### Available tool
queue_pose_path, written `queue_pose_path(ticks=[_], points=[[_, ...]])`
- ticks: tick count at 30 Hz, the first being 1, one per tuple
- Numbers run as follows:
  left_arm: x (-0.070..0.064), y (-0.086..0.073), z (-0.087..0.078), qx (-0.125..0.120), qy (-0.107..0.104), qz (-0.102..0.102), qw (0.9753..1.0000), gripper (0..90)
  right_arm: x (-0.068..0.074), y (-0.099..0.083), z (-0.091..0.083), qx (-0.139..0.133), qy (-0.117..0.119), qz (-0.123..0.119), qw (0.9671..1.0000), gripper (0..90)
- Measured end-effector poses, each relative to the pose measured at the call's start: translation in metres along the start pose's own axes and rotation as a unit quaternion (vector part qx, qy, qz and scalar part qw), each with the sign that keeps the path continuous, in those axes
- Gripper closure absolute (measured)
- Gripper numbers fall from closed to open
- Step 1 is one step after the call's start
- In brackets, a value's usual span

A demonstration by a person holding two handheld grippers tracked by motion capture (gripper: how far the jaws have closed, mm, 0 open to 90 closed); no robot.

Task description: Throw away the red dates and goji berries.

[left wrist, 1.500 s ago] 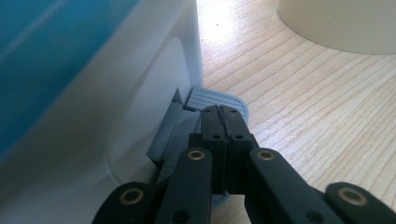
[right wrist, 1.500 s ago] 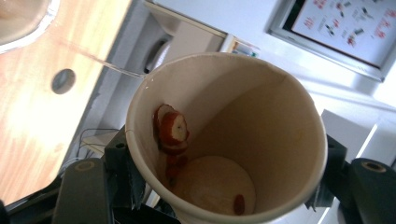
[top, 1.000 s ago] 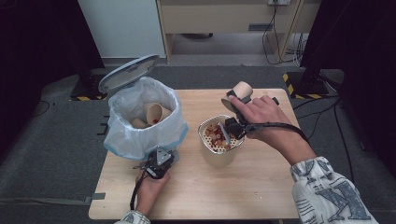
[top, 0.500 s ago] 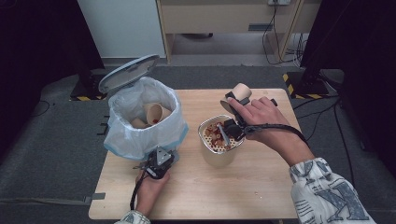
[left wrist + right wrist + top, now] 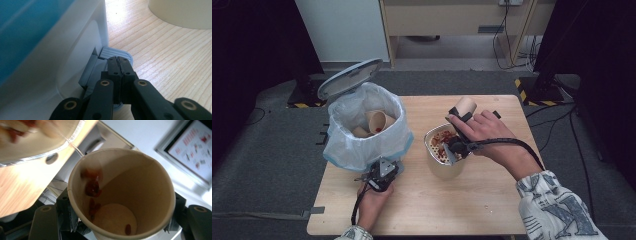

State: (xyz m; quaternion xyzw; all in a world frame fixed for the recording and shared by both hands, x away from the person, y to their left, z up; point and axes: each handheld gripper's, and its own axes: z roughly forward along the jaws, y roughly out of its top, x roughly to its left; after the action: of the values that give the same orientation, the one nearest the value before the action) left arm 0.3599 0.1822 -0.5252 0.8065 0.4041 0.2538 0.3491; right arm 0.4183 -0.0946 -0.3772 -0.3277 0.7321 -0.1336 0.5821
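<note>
Emptying paper cup (image 5: 120, 195) into metal pot (image 5: 443, 159), centre frame; right gripper (image 5: 120, 225) is clamped on it.
Tilt further, shake stuck red bits loose; left gripper (image 5: 119, 65), jaws together, presses bin pedal (image 5: 115, 53).

The paper cup (image 5: 120, 195) is tan with red bits inside, the bin (image 5: 362, 145) has a pale blue liner, the sleeve (image 5: 557, 210) is white with dark pattern.

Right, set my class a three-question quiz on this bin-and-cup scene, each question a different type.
1. True or false: the lid of the bin stands open.
2. What does the right gripper hold? A) a spoon B) a paper cup C) a bag
3. Fill in: the left gripper, jaws closed, rests on the bin's ____.
Key: 1 true; 2 B; 3 pedal.
</note>
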Motion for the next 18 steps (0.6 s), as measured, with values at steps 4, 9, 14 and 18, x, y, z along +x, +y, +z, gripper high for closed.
queue_pose_path(ticks=[4,9,14,18], points=[[0.0001,0.0000,0.0000,0.000,0.000,0.000,1.0000,88.5,-0.0022,-0.0097,-0.0026,0.012,-0.002,0.018,0.9998,31.4],[-0.0001,0.0000,0.0000,0.000,0.000,0.000,1.0000,88.5,-0.0015,-0.0079,-0.0005,0.008,-0.002,0.003,1.0000,31.3],[0.0001,-0.0001,0.0001,-0.001,-0.001,-0.002,1.0000,88.4,0.0021,-0.0076,0.0019,0.008,0.003,0.018,0.9998,31.2],[0.0000,-0.0001,0.0000,0.000,-0.001,-0.001,1.0000,88.4,0.0018,-0.0103,0.0026,-0.006,0.005,0.067,0.9977,31.1]])
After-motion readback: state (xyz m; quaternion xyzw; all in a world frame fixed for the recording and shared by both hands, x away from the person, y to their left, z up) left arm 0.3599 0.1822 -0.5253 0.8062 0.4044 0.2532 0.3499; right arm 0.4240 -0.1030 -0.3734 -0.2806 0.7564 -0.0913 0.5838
